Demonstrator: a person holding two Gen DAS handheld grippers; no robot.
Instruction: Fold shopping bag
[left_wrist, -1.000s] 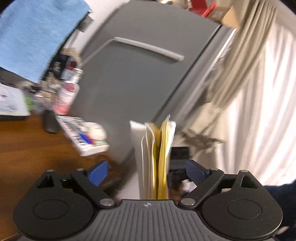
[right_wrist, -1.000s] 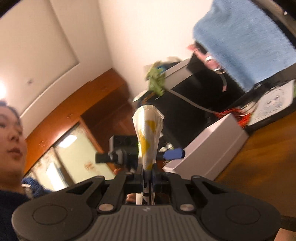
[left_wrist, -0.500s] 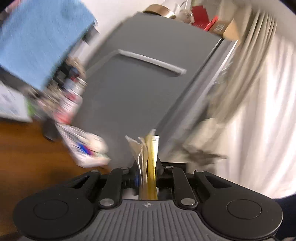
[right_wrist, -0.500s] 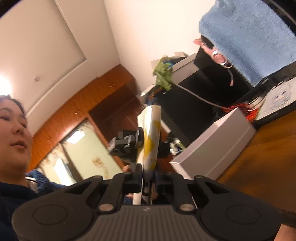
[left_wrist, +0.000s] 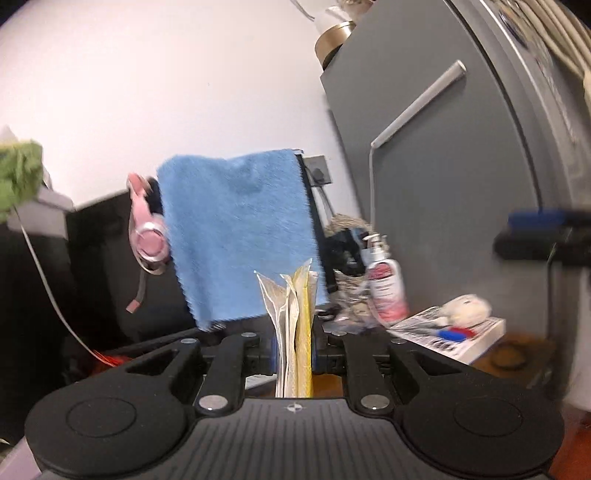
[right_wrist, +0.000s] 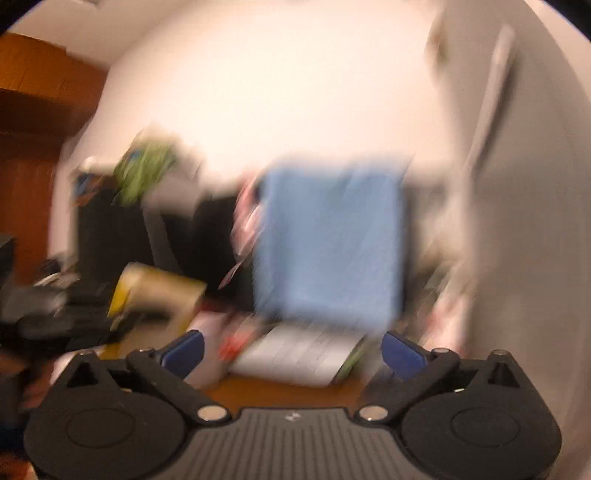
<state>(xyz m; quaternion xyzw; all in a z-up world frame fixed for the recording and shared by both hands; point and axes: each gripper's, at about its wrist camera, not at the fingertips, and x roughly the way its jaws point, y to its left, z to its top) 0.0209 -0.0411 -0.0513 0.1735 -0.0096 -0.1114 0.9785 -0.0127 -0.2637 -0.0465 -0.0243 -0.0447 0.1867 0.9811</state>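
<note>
The folded shopping bag (left_wrist: 293, 325), thin white and yellow layers, stands upright between the fingers of my left gripper (left_wrist: 293, 356), which is shut on it. In the left wrist view my right gripper (left_wrist: 539, 236) shows at the right edge as a dark bar with a blue pad, apart from the bag. The right wrist view is heavily blurred. There my right gripper (right_wrist: 293, 350) is open, its blue pads (right_wrist: 184, 349) wide apart with nothing between them. The bag (right_wrist: 155, 295) appears at the left, held by the dark left gripper (right_wrist: 55, 314).
A blue towel (left_wrist: 240, 236) hangs over a black monitor, with pink headphones (left_wrist: 147, 236) beside it. A grey fridge (left_wrist: 461, 184) fills the right. A pump bottle (left_wrist: 386, 288) and a magazine with a plush toy (left_wrist: 454, 328) lie on the wooden table (left_wrist: 517, 354).
My left gripper closed on the bag. My right gripper let go of it, opened and moved off to the right. Both views swung toward the blue towel.
</note>
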